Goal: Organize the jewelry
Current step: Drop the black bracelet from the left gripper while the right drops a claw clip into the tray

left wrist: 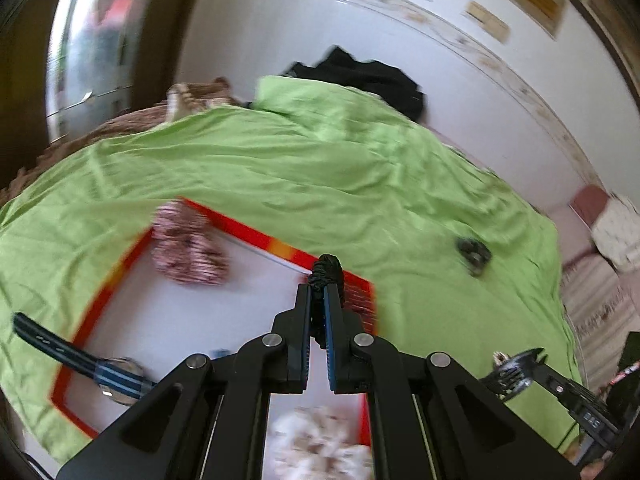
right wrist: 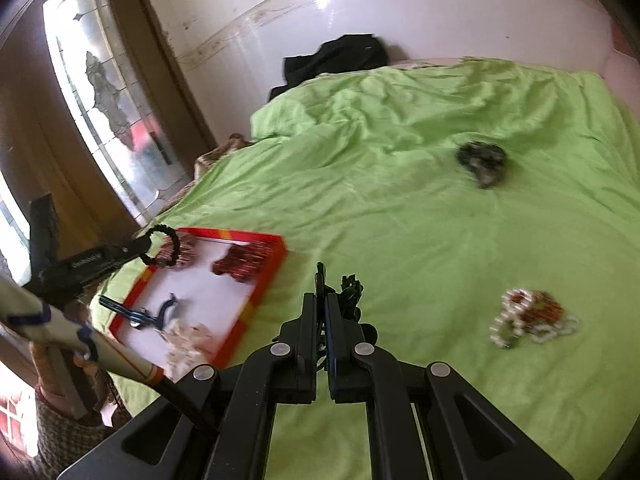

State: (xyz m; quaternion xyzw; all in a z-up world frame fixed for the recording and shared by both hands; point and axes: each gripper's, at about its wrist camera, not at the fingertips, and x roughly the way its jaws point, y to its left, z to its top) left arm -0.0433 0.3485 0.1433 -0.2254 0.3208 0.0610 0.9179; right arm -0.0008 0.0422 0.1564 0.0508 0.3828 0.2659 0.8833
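From the left wrist view, the left gripper (left wrist: 319, 300) has its fingers pinched together on a black beaded bracelet (left wrist: 327, 270), whose loop sticks up past the fingertips, held over the far right corner of the red-rimmed tray (left wrist: 256, 237). In the tray lie a pink beaded heap (left wrist: 188, 246) near the far left corner, a blue-strapped watch (left wrist: 116, 376) across the near left rim, and a blurred white bead cluster (left wrist: 320, 444) under the gripper body. On the green bedsheet (left wrist: 280, 160), to the right and well apart, sits a dark bracelet (left wrist: 474, 252).

From the right wrist view, the right gripper (right wrist: 321, 300) is clamped on a dark tangled chain (right wrist: 350, 294) that bulges out to the right of its fingers, above the sheet just beside the tray's near right rim. A white and red bead necklace (right wrist: 532, 318) lies on the sheet to the right, near the gripper; the dark bracelet rests farther off.
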